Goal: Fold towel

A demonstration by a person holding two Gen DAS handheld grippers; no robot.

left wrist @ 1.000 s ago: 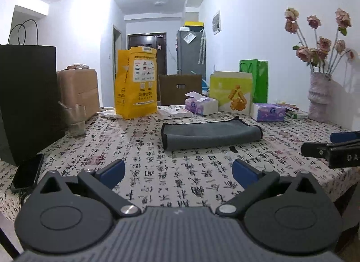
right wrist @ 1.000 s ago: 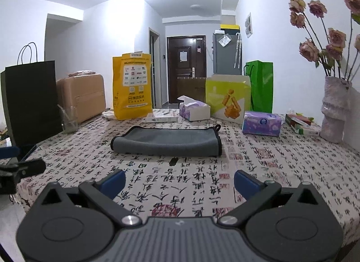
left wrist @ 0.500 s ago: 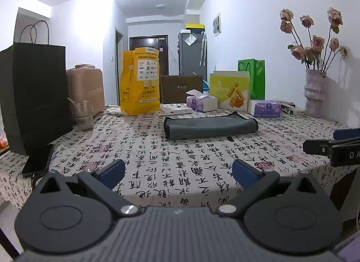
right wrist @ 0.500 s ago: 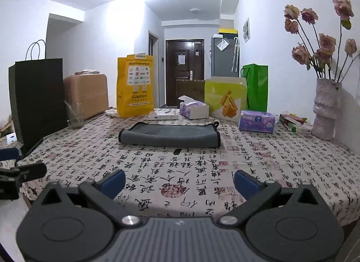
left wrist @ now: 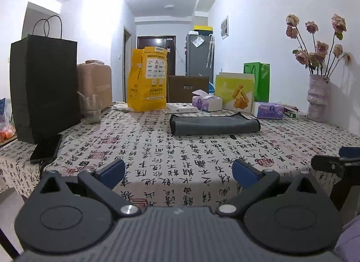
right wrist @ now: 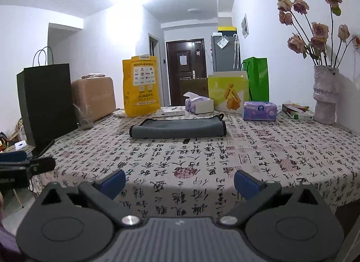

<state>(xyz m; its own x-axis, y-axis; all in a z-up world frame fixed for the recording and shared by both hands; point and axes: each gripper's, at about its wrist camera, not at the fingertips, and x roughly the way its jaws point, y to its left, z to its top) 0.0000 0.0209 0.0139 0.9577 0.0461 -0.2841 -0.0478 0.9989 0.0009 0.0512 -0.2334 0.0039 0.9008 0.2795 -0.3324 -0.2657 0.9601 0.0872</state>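
1. The left gripper [left wrist: 177, 173] hangs off the near edge of the table [left wrist: 157, 149], its blue-padded fingers [left wrist: 112, 170] spread wide with nothing between them; released.
2. The right gripper [right wrist: 178, 179] sits likewise off the near edge, fingers [right wrist: 245, 183] wide apart and holding nothing; released; its tip also shows at the right border of the left wrist view, just off the table's near right corner.
3. The towel [left wrist: 213, 124], grey with a dark hem, lies folded into a long flat band across the middle of the table, its length running parallel to the near edge; it is well apart from both grippers; a small dark tab [left wrist: 232, 136] lies on the cloth just in front of its right part.
4. The tablecloth [right wrist: 270, 153] is pale with black calligraphy and red seals.
5. Along the far edge stand a yellow bag [left wrist: 147, 79], a tissue box [right wrist: 199, 103], a yellow-green box [right wrist: 228, 95] and a green bag [right wrist: 256, 79]; a purple tissue pack [left wrist: 268, 110] lies behind the towel's right end.
6. At the far right corner a vase [right wrist: 325, 95] holds dried roses [right wrist: 315, 27].
7. On the left edge stand a black paper bag [left wrist: 43, 86] and a glass [left wrist: 91, 110]; a phone [left wrist: 46, 149] lies flat by the near left corner.
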